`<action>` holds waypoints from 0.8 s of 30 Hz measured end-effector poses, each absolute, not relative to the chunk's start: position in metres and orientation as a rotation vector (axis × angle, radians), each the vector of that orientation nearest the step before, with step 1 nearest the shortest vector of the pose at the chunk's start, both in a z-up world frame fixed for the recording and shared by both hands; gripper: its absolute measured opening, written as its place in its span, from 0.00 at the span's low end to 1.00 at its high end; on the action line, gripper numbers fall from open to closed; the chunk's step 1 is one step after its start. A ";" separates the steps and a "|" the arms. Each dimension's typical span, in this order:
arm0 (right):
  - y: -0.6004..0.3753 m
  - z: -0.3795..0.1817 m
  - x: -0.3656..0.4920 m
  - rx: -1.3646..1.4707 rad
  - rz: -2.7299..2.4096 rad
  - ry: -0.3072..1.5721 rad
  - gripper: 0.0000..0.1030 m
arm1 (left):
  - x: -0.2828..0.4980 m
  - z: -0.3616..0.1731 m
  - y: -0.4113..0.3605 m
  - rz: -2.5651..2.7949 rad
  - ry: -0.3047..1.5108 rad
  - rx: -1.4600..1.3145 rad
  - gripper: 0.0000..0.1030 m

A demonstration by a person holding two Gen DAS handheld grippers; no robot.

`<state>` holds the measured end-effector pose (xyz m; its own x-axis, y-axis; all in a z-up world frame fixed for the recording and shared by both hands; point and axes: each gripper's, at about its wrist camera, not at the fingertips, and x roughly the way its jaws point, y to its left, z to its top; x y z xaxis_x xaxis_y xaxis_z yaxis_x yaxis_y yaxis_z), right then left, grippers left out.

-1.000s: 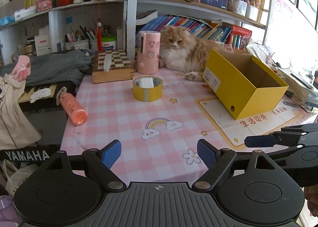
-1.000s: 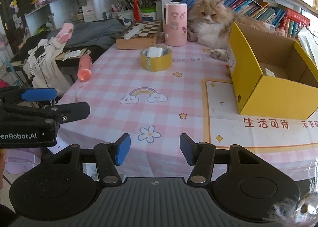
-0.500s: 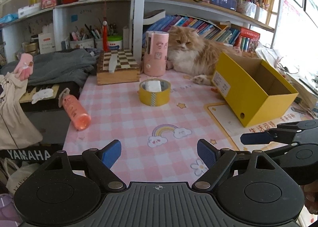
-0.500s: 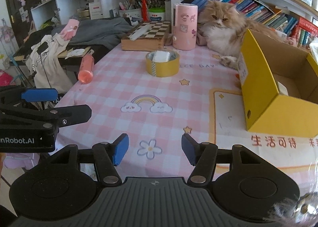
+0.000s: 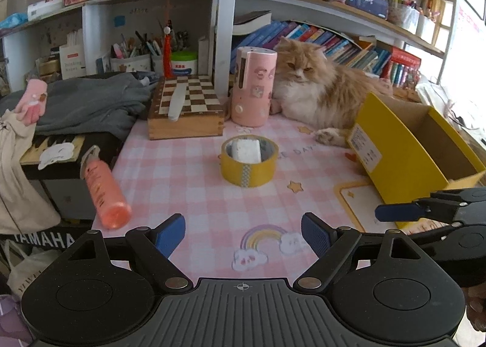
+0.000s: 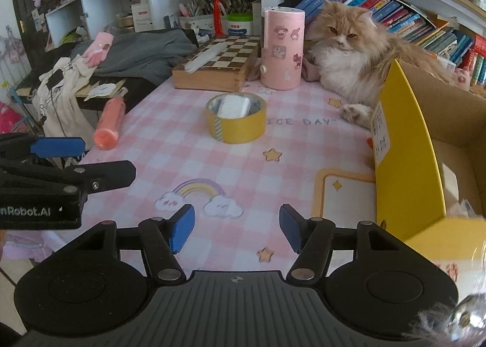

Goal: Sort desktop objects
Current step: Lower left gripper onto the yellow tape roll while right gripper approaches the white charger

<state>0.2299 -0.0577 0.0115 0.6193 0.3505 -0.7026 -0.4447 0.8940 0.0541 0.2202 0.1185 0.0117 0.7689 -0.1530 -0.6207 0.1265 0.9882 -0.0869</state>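
Two wrist fisheyes side by side, angled down over the near table edge, both sharing the tape roll [image 5: 249,161] mid-table

Crowded bookshelves [image 5: 349,40] behind; daylight, perhaps a window, right.

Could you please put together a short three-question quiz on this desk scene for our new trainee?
1. True or false: the roll of yellow tape has a white block sitting inside its ring.
2. The orange bottle is: A) standing upright, B) lying on its side near the table edge, C) inside the yellow box.
3. Fill in: the thing lying on the chessboard box is a white ____.

Key
1. True.
2. B.
3. Strip: long, flat and white; what it is exactly cannot be told.
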 end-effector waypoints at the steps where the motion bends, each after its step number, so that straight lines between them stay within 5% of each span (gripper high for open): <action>1: -0.059 0.011 0.235 -0.132 0.460 0.778 0.58 | 0.226 0.012 0.117 -0.149 0.677 -0.040 0.84; 24: -0.069 -0.004 0.310 -0.135 0.512 0.848 0.68 | 0.356 -0.014 0.084 -0.175 0.756 0.019 0.89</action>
<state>0.3101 -0.0686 -0.0045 0.5487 0.3779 -0.7457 -0.4834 0.8712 0.0858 0.3557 0.0842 -0.0143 0.7134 -0.1512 -0.6842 0.1651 0.9852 -0.0456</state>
